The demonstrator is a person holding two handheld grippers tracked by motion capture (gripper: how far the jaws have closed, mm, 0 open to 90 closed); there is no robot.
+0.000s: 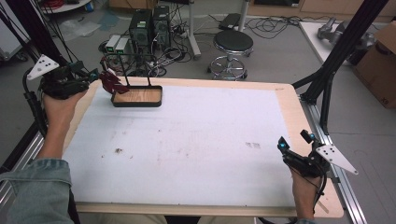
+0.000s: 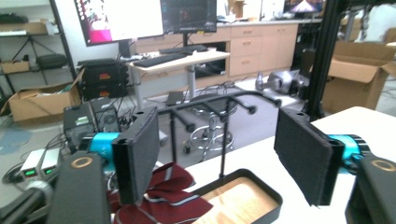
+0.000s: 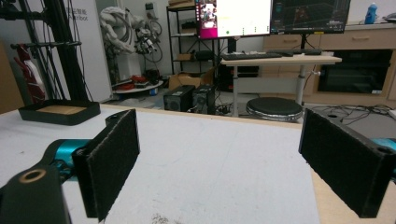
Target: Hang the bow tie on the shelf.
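Observation:
A dark red striped cloth (image 1: 112, 81) hangs at the left end of a black rod rack (image 1: 126, 58). The rack rises from a black tray with a wooden floor (image 1: 137, 97) at the table's far left. My left gripper (image 1: 95, 74) is just left of the cloth, open. In the left gripper view the cloth (image 2: 159, 196) lies low by the left jaw, with the tray (image 2: 243, 200) beyond and nothing gripped by the left gripper (image 2: 217, 158). My right gripper (image 1: 294, 140) rests open near the table's right front edge, far from the tray (image 3: 58, 112), with nothing in it (image 3: 219, 163).
A white mat (image 1: 187, 140) covers most of the wooden table. Behind the table stand a black stool (image 1: 232, 44) and computer towers (image 1: 149, 25). A black frame strut (image 1: 336, 51) and a cardboard box (image 1: 380, 65) are at the right.

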